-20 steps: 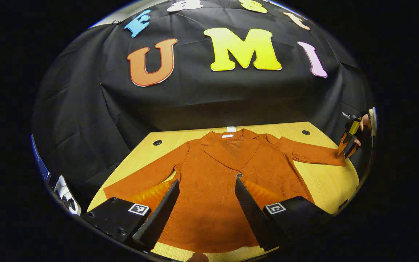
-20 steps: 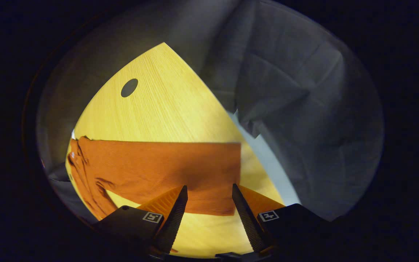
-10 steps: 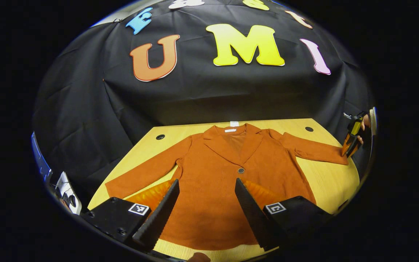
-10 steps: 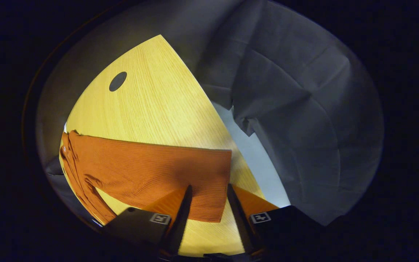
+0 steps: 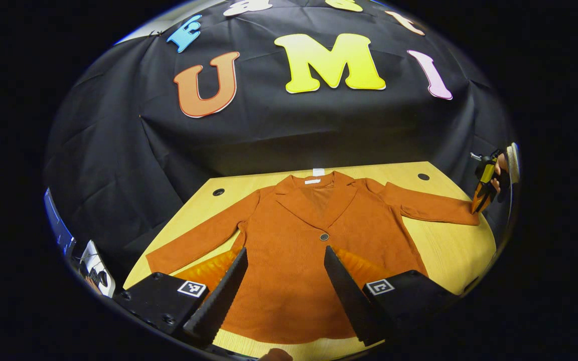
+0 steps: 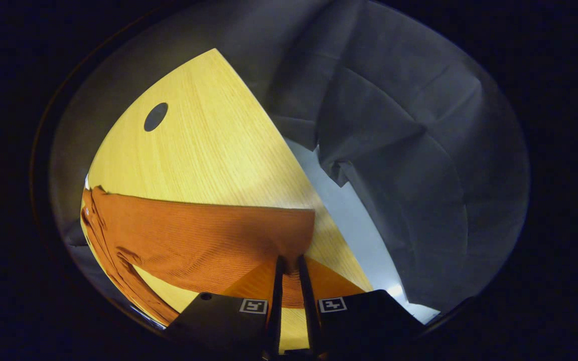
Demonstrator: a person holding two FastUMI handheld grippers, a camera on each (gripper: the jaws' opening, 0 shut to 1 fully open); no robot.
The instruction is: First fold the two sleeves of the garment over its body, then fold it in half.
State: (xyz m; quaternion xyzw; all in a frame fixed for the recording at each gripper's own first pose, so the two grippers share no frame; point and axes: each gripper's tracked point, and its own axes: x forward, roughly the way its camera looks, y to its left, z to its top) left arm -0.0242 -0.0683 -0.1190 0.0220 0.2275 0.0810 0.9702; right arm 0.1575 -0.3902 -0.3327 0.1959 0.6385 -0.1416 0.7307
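The garment (image 5: 314,260), a rust-orange ribbed jacket, lies flat and face up on the tabletop (image 5: 449,250), collar toward the booth wall and hem toward me. Both sleeves are spread out from its body; neither is folded over yet.

Handling, as I judge it: the fabric is soft, limp and light. It will drape and sag from any single hold, so I expect the sleeve to trail behind the cuff when lifted. The ribbed knit should give my fingers good friction, so slip is unlikely. It is not fragile, but a high lift could drag the body out of line.

Hold points: each sleeve at its cuff end; for the final half fold, the hem corners, one per gripper.

My right gripper (image 6: 289,281) is at the cuff of the right sleeve (image 6: 203,240), at the garment's outer right end. Its fingers (image 6: 275,296) stand nearly together with the cuff fabric pinched between them. The left gripper view also shows it at that cuff (image 5: 480,200).

My left gripper (image 5: 284,291) hovers over the garment's lower body, fingers wide apart, holding nothing. The left sleeve (image 5: 203,238) lies untouched to the left of the body.

Count: one garment, two sleeves, one button (image 5: 324,236) at the front centre, two grippers, two round holes in the tabletop beyond the shoulders (image 5: 218,192) (image 5: 423,176).
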